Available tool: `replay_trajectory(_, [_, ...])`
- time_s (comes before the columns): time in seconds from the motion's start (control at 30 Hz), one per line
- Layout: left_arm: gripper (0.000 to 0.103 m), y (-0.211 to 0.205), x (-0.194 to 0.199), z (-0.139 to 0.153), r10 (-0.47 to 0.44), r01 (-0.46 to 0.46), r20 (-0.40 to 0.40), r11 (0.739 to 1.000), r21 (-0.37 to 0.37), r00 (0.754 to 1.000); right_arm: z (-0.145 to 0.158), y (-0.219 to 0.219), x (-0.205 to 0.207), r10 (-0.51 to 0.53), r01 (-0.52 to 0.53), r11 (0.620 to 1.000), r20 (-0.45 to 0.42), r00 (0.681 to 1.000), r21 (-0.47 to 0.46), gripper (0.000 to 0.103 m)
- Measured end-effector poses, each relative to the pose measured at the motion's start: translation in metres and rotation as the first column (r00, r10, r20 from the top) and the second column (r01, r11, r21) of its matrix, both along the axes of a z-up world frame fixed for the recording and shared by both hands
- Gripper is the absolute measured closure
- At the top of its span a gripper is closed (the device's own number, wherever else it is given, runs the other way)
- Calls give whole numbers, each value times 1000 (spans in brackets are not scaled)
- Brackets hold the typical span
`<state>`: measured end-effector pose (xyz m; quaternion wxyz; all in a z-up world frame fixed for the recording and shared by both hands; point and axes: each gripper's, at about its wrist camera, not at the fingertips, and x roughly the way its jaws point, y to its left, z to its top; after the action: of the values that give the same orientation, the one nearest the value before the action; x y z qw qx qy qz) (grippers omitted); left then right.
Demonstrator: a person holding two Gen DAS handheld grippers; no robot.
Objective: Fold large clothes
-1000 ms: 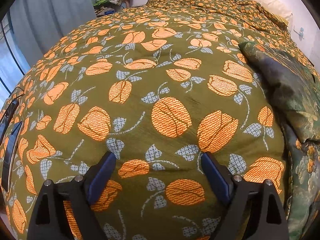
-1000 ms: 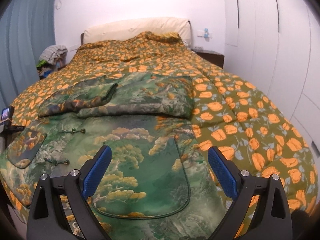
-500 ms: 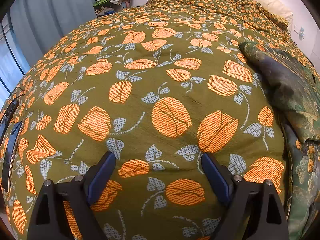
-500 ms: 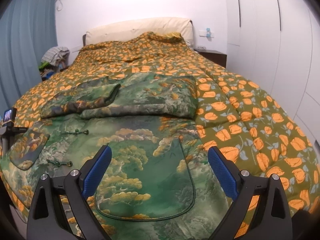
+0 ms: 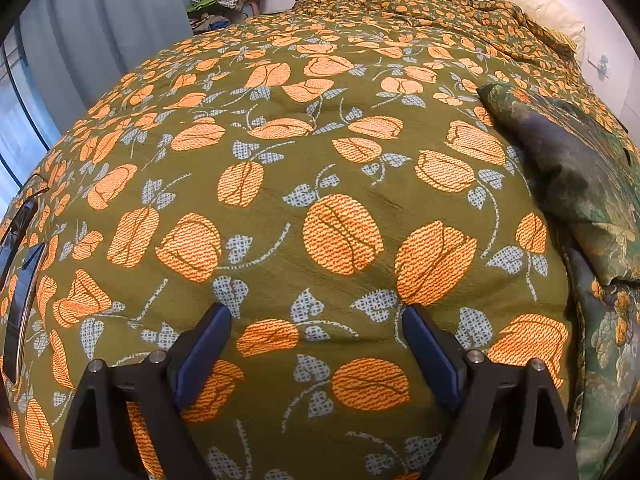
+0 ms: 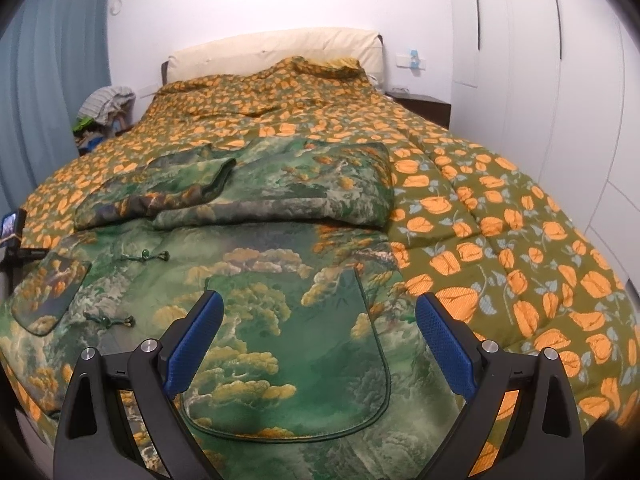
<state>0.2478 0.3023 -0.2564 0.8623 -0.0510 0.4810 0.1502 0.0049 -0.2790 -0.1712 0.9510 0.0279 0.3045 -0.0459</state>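
Observation:
A large green padded jacket with a landscape print lies flat on the bed's olive quilt with orange flowers. Its upper part is folded over, and one sleeve is laid across. My right gripper hovers open above the jacket's front pocket, with nothing between its blue pads. In the left wrist view, my left gripper stands open over the bare quilt. The jacket's edge lies off to its right, apart from it.
A cream headboard is at the far end. A pile of clothes and a blue curtain are on the left, white wardrobe doors and a dark nightstand on the right. A small camera on a stand sits at the bed's left edge.

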Motion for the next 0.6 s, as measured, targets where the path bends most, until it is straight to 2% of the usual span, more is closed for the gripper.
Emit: replay_trajectory(0.6, [13, 0, 0, 0, 0, 0, 0, 1000, 0, 1000, -6, -12, 4, -31, 32, 998, -21, 999, 47, 6])
